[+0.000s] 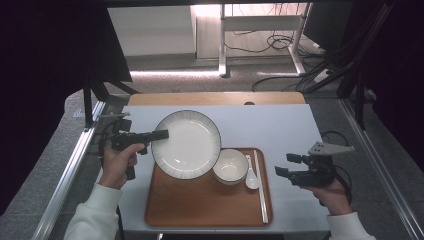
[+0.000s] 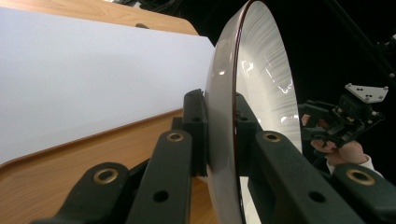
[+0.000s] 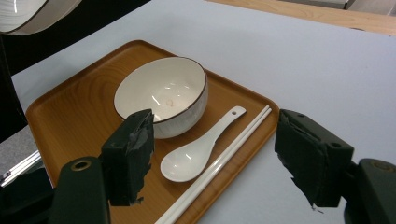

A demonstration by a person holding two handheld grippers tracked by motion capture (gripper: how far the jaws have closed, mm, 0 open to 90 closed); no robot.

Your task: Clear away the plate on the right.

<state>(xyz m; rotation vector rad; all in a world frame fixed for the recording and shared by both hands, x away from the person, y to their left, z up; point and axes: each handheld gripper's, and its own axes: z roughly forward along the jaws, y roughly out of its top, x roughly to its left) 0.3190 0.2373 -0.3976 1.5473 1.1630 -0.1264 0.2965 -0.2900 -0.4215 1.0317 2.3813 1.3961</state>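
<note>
Now, near to far, label by label:

Left gripper [image 1: 159,135]: from above, the left hand [image 1: 119,162] holds it at the left edge of the table. Its jaws are clenched on the rim of the plate [image 1: 186,144].

Plate: from above it looks round and white with a dark edge. It hangs over the back left corner of the tray [image 1: 170,205] and is tipped up.

Plate, seen close: the left gripper view looks at the plate [image 2: 261,84] edge-on, so it looks thin and tall. One pad [image 2: 195,121] presses its back and the other presses its front. That squeeze is hard to see from above.

Right gripper [image 1: 286,165]: from above, it is held over the table, to the right of the tray. Its jaws are spread wide with nothing between them.

Right gripper, seen close: its own view looks past the two taped pads [image 3: 130,154] down at the tray [image 3: 65,116].

Bowl [image 3: 161,95]: white, empty, standing upright on the tray. This view shows a small mark inside it. From above the bowl [image 1: 230,166] sits just beside the plate.

Spoon [image 3: 196,151]: white, lying on the tray just beside the bowl, cup side up.

Chopsticks [image 3: 219,163]: white, lying along the tray's edge next to the spoon. From above the chopsticks [image 1: 260,185] run down the tray's right side.

Table [image 1: 270,125]: a white top with a wooden strip at the far end.

Far off: the left gripper view also shows the other gripper [image 2: 345,121] past the plate.
</note>
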